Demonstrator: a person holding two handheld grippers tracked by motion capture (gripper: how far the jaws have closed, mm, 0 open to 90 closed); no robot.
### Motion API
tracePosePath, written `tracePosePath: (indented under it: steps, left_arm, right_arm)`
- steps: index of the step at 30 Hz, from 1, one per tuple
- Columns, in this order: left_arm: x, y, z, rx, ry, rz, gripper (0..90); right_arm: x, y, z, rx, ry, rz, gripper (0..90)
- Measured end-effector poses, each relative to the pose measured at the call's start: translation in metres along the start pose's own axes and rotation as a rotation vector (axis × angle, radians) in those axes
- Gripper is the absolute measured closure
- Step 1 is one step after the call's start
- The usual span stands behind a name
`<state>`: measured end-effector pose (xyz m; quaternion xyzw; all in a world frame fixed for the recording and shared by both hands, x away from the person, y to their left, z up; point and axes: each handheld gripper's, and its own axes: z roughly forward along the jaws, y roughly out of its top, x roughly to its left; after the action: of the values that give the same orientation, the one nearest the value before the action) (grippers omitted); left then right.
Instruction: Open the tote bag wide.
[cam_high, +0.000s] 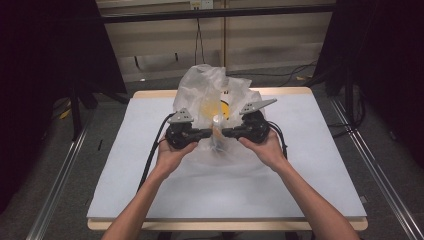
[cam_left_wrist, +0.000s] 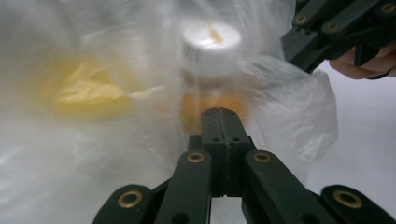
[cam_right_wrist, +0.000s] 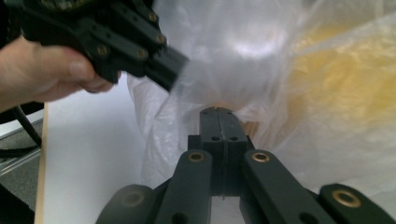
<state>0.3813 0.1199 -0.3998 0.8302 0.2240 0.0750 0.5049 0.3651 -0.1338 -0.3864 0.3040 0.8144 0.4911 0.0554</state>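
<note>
A clear plastic bag (cam_high: 200, 85) stands puffed up at the middle of the white table top (cam_high: 300, 175). Inside it are a small bottle (cam_high: 216, 121) with a white cap (cam_left_wrist: 211, 39) and amber body, and something yellow (cam_high: 222, 107) (cam_left_wrist: 81, 88) (cam_right_wrist: 355, 79). My left gripper (cam_high: 209, 133) (cam_left_wrist: 222, 112) and right gripper (cam_high: 225, 132) (cam_right_wrist: 219, 112) point at each other across the bag's near side, just in front of the bottle. Both pairs of jaws are pressed together, with the bag's film drawn to their tips. The film blurs what lies deeper in the bag.
A wooden rim borders the table. Metal rails (cam_high: 57, 185) run along the floor on both sides, cables (cam_high: 280, 75) lie behind the table, and dark curtains hang at left and right. Bare table top lies left, right and in front of the bag.
</note>
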Motion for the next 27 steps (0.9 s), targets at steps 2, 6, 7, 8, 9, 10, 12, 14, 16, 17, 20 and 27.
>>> tracePosePath:
  steps: [2,6,7,8,9,10,12,14,16,17,20,27]
  left_arm:
    - [0.004,-0.007,-0.001,0.033,0.022,-0.004,90.0]
    - [0.009,-0.018,0.002,0.077,0.04,-0.011,90.0]
    - [0.013,-0.026,0.007,0.078,0.038,-0.034,90.0]
    - [0.015,-0.028,0.009,0.084,0.039,-0.04,90.0]
    - [0.015,-0.028,0.009,0.084,0.039,-0.04,90.0]
    - [0.017,-0.032,0.012,0.089,0.045,-0.045,90.0]
    - [0.024,-0.039,0.018,0.102,0.062,-0.066,90.0]
    - [0.031,-0.043,0.022,0.113,0.07,-0.089,90.0]
    - [0.036,-0.048,0.024,0.125,0.072,-0.099,90.0]
    - [0.042,-0.054,0.027,0.135,0.076,-0.113,90.0]
    - [0.046,-0.061,0.031,0.137,0.067,-0.152,90.0]
    - [0.056,-0.079,0.037,0.176,0.077,-0.177,90.0]
  right_arm:
    - [-0.001,-0.01,0.005,0.019,-0.007,0.005,90.0]
    - [-0.002,-0.025,0.013,0.039,-0.013,0.006,90.0]
    - [-0.003,-0.029,0.014,0.045,-0.014,0.013,90.0]
    - [-0.005,-0.032,0.015,0.051,-0.023,0.015,90.0]
    - [-0.005,-0.032,0.015,0.051,-0.023,0.015,90.0]
    - [-0.011,-0.039,0.017,0.056,-0.041,0.023,90.0]
    - [-0.018,-0.045,0.017,0.046,-0.061,0.04,90.0]
    - [-0.028,-0.052,0.016,0.042,-0.084,0.061,90.0]
    - [-0.036,-0.06,0.017,0.048,-0.104,0.088,90.0]
    - [-0.04,-0.063,0.018,0.05,-0.111,0.096,90.0]
    - [-0.051,-0.076,0.022,0.071,-0.133,0.125,90.0]
    - [-0.062,-0.095,0.027,0.127,-0.154,0.136,90.0]
